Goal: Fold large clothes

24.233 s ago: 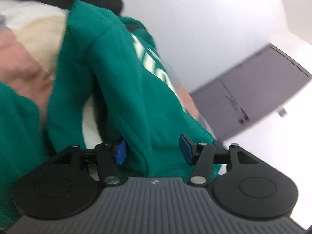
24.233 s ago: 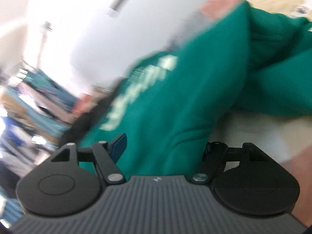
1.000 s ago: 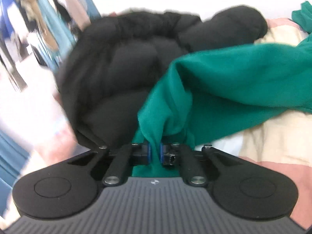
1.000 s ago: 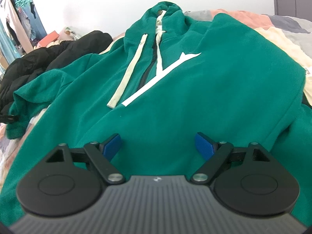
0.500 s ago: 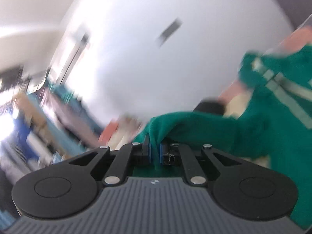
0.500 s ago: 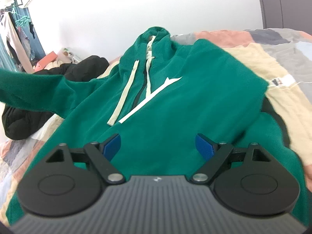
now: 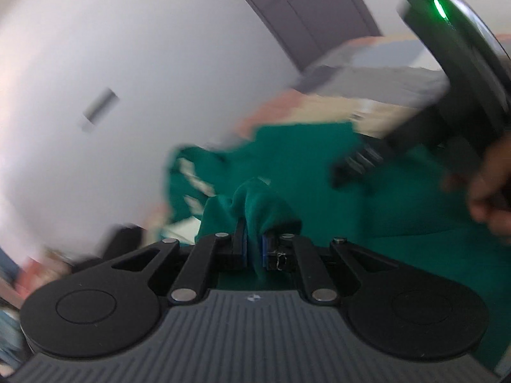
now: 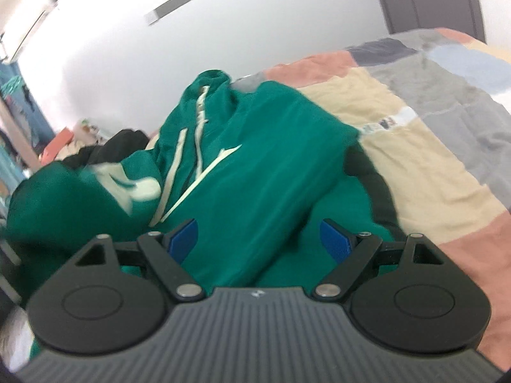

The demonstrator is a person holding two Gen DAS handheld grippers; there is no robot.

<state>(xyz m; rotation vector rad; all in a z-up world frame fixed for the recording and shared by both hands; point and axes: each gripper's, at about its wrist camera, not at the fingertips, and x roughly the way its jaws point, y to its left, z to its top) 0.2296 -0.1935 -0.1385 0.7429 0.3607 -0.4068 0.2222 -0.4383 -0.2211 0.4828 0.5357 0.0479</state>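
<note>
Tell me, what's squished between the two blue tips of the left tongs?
A bunched fold of the green hoodie sits clamped in the left tongs; the left wrist view shows it, though blurred.

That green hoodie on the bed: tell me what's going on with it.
A person is folding the green hoodie, which lies front up on a patchwork quilt. The left tongs are shut on a bunch of its fabric, apparently the sleeve, carried in over the body. The right tongs hover open above the lower part, gripping nothing. A black garment lies beside the hood.
</note>
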